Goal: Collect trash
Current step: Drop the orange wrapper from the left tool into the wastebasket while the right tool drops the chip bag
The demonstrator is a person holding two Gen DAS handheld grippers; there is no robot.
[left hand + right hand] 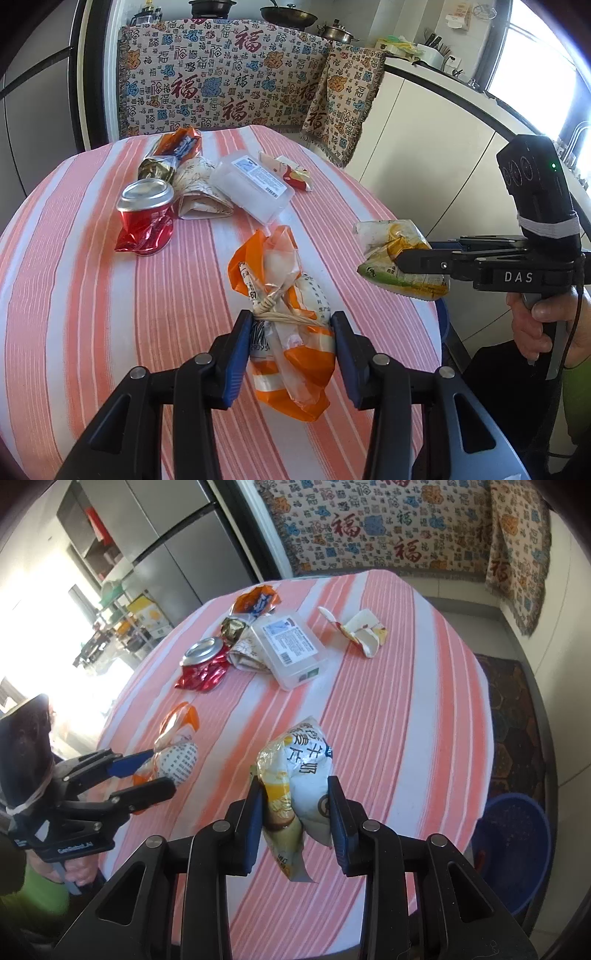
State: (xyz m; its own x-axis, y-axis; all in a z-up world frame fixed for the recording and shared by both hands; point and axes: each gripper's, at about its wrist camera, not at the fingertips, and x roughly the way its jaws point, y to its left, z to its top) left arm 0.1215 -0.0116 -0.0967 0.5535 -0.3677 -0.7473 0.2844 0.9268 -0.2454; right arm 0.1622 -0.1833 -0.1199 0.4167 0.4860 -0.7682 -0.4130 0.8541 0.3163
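Basin [517,853] beside table [406,720], contents unclear.

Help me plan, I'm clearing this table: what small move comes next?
Probably swing the right tool, shut on the yellow milk pouch, over the blue basket by the table edge; both tools already grip trash, and that basket sits nearest.

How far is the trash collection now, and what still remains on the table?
Nothing is visibly binned yet; the blue basket beside the table shows no trash inside. In hand: the left tongs grip an orange-and-white wrapper, the right tongs a yellow-and-white snack bag. Left on the striped tablecloth: crushed red can, clear plastic box, several wrappers.
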